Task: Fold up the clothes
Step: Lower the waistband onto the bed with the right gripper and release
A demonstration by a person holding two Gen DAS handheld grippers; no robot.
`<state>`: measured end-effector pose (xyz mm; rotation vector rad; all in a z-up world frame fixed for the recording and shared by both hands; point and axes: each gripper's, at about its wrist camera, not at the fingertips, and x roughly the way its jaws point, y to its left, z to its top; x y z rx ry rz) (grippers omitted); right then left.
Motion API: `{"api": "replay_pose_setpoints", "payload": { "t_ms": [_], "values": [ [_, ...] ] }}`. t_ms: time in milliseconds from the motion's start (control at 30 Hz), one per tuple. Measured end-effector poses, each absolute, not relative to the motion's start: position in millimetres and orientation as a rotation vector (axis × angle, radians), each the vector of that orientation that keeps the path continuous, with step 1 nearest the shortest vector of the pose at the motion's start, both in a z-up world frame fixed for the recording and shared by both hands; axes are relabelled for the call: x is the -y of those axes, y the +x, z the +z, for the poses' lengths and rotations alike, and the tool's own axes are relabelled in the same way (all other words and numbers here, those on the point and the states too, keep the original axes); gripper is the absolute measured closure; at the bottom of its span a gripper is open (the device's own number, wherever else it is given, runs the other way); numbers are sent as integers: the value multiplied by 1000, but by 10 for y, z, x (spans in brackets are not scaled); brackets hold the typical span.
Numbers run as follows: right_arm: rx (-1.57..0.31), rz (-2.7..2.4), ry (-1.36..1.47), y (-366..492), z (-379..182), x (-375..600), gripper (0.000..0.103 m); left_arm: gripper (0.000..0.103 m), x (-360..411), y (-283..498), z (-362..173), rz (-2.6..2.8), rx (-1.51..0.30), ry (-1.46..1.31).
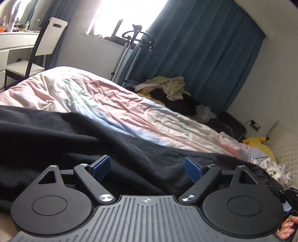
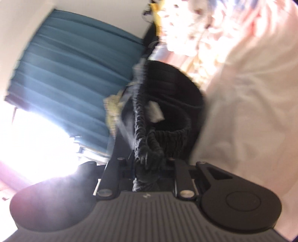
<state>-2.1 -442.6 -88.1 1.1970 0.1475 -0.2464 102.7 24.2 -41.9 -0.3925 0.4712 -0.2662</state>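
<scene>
Black garment lies spread across the bed under the wide-open left gripper; the right gripper pinches its ribbed hem, which stretches straight ahead.

A home bedroom. Ahead of the left gripper spreads a bed under a rumpled pink-and-white quilt, with a heap of loose clothes at its far edge. Beyond hang long teal curtains beside a bright window. Far left stand a white chair and a white dressing table crowded with bottles; far right lies a yellow plush toy.
</scene>
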Motion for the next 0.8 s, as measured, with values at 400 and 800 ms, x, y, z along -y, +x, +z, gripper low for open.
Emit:
{"api": "replay_pose_setpoints", "payload": {
  "t_ms": [400,800],
  "values": [
    [-89,-224,1131,747,-145,4631,84,15,-342,1203,-405,-200,-448,-408],
    [-248,-369,994,2479,-102,4980,85,15,-300,1405,-592,-179,-506,-366]
  ]
}}
